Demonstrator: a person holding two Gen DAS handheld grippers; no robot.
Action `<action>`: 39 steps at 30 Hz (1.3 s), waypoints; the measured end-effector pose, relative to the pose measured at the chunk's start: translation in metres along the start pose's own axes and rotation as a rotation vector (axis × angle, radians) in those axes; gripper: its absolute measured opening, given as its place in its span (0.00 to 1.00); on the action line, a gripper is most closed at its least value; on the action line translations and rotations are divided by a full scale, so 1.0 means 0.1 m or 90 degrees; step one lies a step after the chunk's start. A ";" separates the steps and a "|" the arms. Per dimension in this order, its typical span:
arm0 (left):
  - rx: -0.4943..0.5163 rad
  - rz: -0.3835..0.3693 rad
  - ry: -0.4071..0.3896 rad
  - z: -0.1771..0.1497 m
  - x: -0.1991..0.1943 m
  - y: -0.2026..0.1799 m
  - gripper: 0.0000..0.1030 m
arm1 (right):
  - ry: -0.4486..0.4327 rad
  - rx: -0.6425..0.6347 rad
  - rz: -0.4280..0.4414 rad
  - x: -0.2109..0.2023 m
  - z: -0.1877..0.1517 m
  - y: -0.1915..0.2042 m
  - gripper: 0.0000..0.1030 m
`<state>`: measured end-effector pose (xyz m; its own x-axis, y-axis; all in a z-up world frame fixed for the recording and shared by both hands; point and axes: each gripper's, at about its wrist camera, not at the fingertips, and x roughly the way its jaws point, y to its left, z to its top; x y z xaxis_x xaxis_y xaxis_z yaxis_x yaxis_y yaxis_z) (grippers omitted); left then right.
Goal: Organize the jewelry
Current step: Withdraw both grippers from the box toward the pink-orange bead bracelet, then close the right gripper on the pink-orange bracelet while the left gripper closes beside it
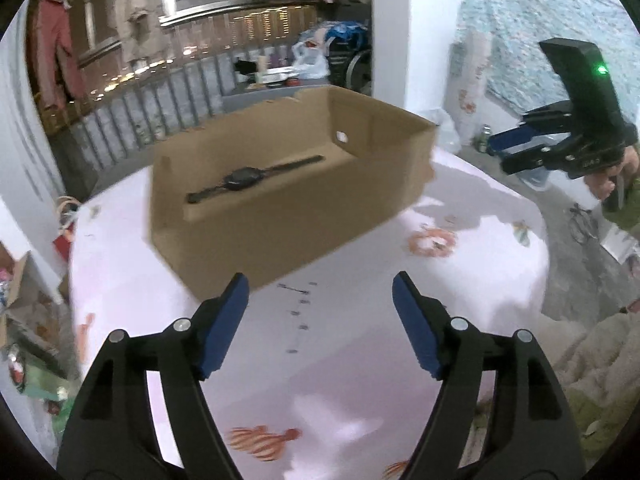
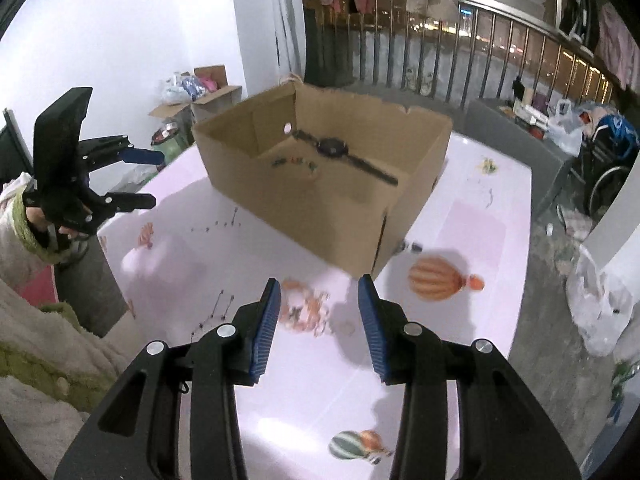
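Note:
An open cardboard box (image 1: pixel 280 216) (image 2: pixel 320 220) stands on the pink table. A black wristwatch (image 1: pixel 248 178) (image 2: pixel 340 152) lies inside it, and a small beaded piece (image 2: pixel 296 162) lies beside the watch. A pale orange bead bracelet (image 2: pixel 304 312) (image 1: pixel 432 242) lies on the table just in front of my right gripper (image 2: pixel 318 292), which is open and empty above it. My left gripper (image 1: pixel 320 288) is open and empty, held above the table short of the box. Each gripper shows in the other's view, right (image 1: pixel 516 144) and left (image 2: pixel 148 178).
The pink tablecloth (image 2: pixel 472 240) bears printed balloons. Thin small dark pieces (image 2: pixel 216 224) (image 1: pixel 300 304) lie on the cloth, and small items (image 2: pixel 488 166) lie at the far edge. A railing, bags, boxes and a wheelchair (image 2: pixel 608 160) surround the table.

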<state>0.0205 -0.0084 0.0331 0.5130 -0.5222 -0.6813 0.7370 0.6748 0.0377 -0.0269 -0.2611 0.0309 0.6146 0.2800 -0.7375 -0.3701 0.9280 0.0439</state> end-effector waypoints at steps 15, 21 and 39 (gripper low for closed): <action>0.194 -0.120 0.024 -0.04 0.88 -0.97 0.40 | 0.070 -0.009 0.062 0.73 -0.17 0.02 0.25; 0.247 -0.122 0.029 0.06 1.07 -1.14 0.25 | 0.101 -0.040 0.071 0.88 -0.14 0.02 0.18; 0.306 -0.121 0.042 0.10 1.30 -1.20 0.25 | 0.160 -0.069 0.080 1.14 -0.10 0.06 0.13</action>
<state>0.0034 -0.1625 -0.0529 0.3331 -0.5679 -0.7527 0.9413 0.2470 0.2302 0.0343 -0.2264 -0.0593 0.3727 0.3094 -0.8748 -0.5128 0.8544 0.0837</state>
